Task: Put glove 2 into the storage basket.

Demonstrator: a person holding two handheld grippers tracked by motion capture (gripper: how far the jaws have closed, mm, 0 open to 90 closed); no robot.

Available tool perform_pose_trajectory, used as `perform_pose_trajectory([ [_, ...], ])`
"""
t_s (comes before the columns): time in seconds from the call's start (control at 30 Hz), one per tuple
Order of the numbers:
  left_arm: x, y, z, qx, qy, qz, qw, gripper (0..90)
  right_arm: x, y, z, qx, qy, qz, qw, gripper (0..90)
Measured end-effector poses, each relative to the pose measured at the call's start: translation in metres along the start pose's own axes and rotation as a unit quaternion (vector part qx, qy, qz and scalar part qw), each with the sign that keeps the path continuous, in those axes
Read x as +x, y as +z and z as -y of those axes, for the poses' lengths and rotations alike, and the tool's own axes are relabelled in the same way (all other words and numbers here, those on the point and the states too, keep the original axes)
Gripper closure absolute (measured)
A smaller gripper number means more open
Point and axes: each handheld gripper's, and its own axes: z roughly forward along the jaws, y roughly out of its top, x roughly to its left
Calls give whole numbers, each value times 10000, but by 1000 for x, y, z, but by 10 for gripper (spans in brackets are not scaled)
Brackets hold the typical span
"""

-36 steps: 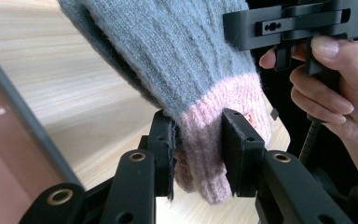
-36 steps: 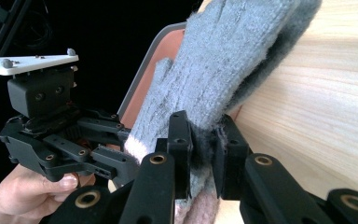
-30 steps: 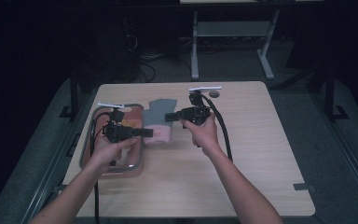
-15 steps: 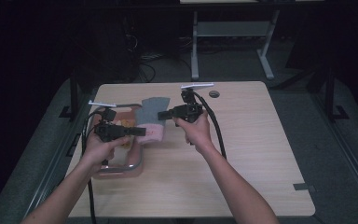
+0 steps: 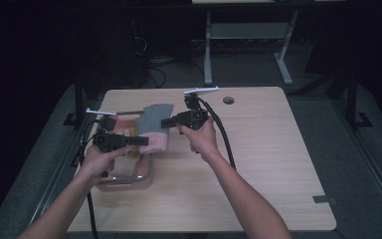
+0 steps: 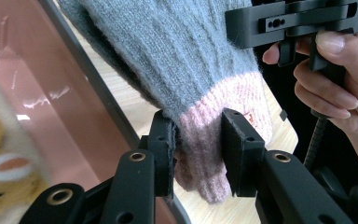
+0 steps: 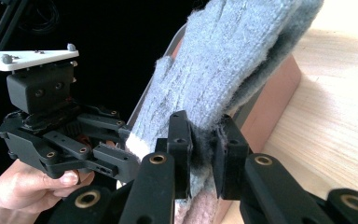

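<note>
Showing pink cuff point(image 6: 214, 135), L gripper view

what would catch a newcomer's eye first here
A grey knitted glove with a pink cuff, held up between both tongs over the wooden table's left half. The left tongs pinch the pink cuff; the right tongs clamp the grey part. Below sits a reddish metal-rimmed tray.

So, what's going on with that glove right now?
Left gripper shut on glove cuff; right gripper shut on grey part. Glove held over tray. Nothing blocking.
</note>
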Motion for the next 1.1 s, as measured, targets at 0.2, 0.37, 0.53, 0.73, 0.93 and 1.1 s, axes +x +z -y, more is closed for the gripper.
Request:
perform_pose_trajectory([
  [0.2, 3, -7, 0, 11, -3, -44, 10000, 669, 2, 7, -1, 16, -14, -27, 10000, 786],
  [0.37, 6, -14, 0, -25, -14, -135, 9999, 669, 5, 14, -3, 24, 0, -98, 9999, 786],
  [0.53, 9, -20, 0, -32, -33, -159, 9999, 669, 8, 20, -4, 41, -3, -123, 9999, 786],
  [0.73, 15, -27, 3, -38, -49, -220, 9997, 669, 11, 30, -7, 97, -69, -133, 9998, 786],
  [0.93, 20, -34, 5, -99, -108, -295, 9995, 668, 14, 41, -9, 153, -68, -196, 9997, 786],
  [1.1, 24, -38, 7, -93, -126, -346, 9993, 669, 17, 48, -11, 195, -93, -195, 9996, 786],
])
